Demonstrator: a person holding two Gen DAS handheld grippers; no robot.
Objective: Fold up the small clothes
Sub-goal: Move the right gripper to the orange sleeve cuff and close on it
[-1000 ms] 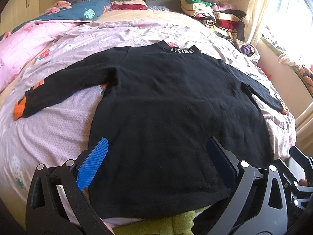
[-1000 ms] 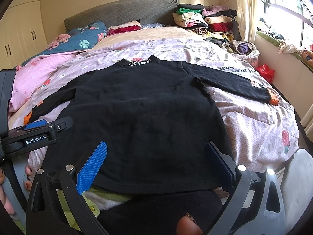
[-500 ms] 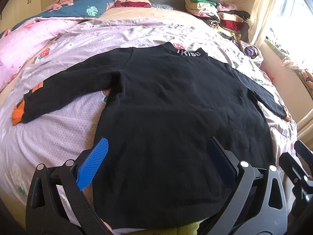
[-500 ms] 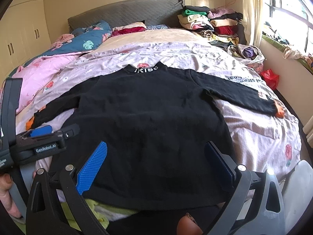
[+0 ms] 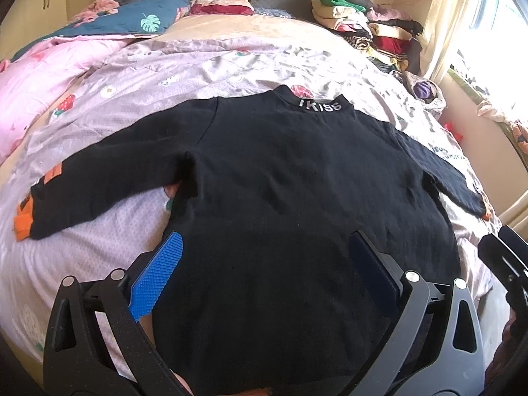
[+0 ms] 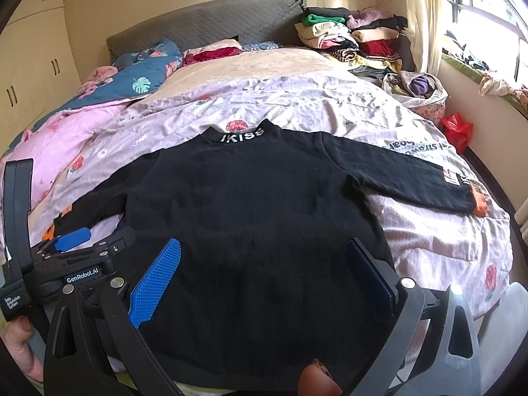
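Observation:
A black long-sleeved sweater (image 5: pixel 280 181) lies flat on the bed, back up, collar with white "KISS" lettering at the far end, both sleeves spread out with orange cuffs. It also shows in the right wrist view (image 6: pixel 250 204). My left gripper (image 5: pixel 264 264) is open and empty, hovering over the hem on the left side. My right gripper (image 6: pixel 260 264) is open and empty over the hem's middle. The left gripper's body shows in the right wrist view (image 6: pixel 76 264).
The bed has a lilac printed sheet (image 5: pixel 99 250), with a pink quilt (image 5: pixel 36 76) and a blue leaf-print quilt (image 5: pixel 142 19) at the far left. A pile of folded clothes (image 6: pixel 349 36) sits at the far right by the window. A red bag (image 6: pixel 457 132) lies on the floor at the right.
Both grippers have moved forward and a little higher over the sweater. The sweater itself has not moved. Both stay open.

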